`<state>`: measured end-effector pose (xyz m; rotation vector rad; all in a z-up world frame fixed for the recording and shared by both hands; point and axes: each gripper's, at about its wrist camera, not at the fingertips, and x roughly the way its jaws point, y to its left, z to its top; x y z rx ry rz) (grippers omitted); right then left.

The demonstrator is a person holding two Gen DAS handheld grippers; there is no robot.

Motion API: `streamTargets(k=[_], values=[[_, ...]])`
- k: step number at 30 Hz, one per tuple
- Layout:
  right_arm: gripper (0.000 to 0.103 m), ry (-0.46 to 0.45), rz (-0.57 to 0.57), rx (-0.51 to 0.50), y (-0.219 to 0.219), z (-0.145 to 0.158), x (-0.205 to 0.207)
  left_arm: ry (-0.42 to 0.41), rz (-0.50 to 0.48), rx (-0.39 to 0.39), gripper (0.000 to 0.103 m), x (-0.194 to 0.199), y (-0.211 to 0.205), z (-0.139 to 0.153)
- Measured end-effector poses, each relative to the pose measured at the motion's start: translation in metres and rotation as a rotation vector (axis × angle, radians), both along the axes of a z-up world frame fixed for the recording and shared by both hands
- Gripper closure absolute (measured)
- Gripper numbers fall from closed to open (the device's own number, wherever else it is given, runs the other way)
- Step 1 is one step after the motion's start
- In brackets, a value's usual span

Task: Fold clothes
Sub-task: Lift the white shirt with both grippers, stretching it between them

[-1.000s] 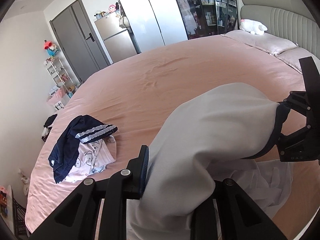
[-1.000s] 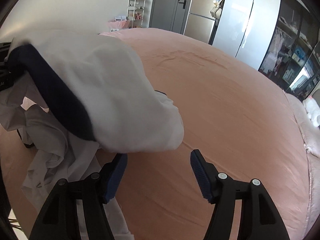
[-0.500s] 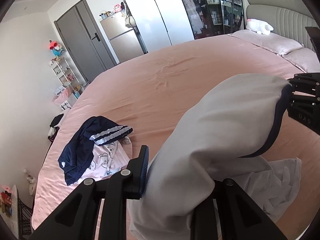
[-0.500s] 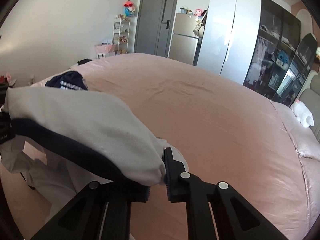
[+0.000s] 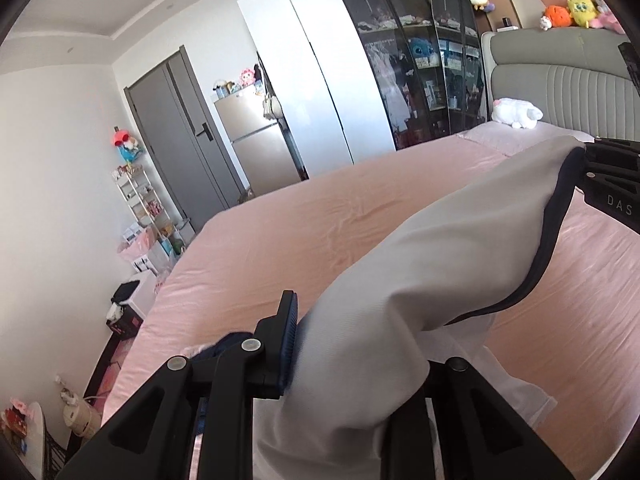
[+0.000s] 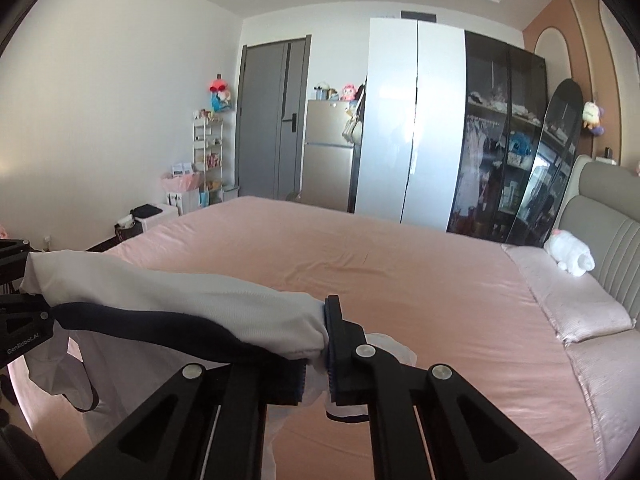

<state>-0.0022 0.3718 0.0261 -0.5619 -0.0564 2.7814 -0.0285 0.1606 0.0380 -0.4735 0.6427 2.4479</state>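
Holding a white garment (image 5: 448,264) stretched in the air above a pink bed (image 5: 304,232), both grippers grip it. The left gripper (image 5: 356,344) is closed on one end, the right gripper (image 6: 316,356) pinches the other (its dark trim (image 6: 168,332) sags between them, the rest hanging below). This looks like the lift-and-spread step. Next likely calls for lowering it flat onto the sheet, keeping it taut.

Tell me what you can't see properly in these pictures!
- Left wrist view: the shirt drapes over the left gripper, hiding its right finger.
- Left wrist view: the clothes pile is mostly behind that gripper.
- Right wrist view: the shirt's lower part is cut off by the picture edge.
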Motion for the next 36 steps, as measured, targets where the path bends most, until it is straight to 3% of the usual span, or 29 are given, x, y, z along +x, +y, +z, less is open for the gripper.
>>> streamTargets(k=[6, 11, 15, 20, 24, 29, 33, 36], values=[[0.098, 0.063, -0.066, 0.082, -0.006, 0.050, 0.036, 0.082, -0.070, 0.036, 0.085, 0.031, 0.001, 0.049], [0.098, 0.111, -0.100, 0.064, -0.008, 0.090, 0.075, 0.167, -0.132, 0.034, 0.085, 0.062, -0.002, 0.082], [0.098, 0.149, -0.134, 0.111, -0.013, 0.119, 0.104, 0.232, -0.174, 0.044, 0.085, 0.084, -0.004, 0.108], [0.098, 0.187, -0.159, 0.183, -0.022, 0.153, 0.137, 0.236, -0.245, 0.094, 0.084, 0.109, -0.011, 0.131], [0.098, 0.205, -0.177, 0.224, -0.032, 0.168, 0.159, 0.273, -0.301, 0.097, 0.084, 0.137, -0.015, 0.139], [0.098, 0.228, -0.199, 0.274, -0.044, 0.187, 0.186, 0.382, -0.385, 0.023, 0.084, 0.174, -0.021, 0.142], [0.098, 0.247, -0.217, 0.315, -0.054, 0.202, 0.209, 0.374, -0.500, -0.009, 0.082, 0.185, -0.029, 0.138], [0.098, 0.130, -0.206, 0.312, -0.037, 0.163, 0.183, 0.314, -0.546, -0.042, 0.082, 0.172, -0.021, 0.119]])
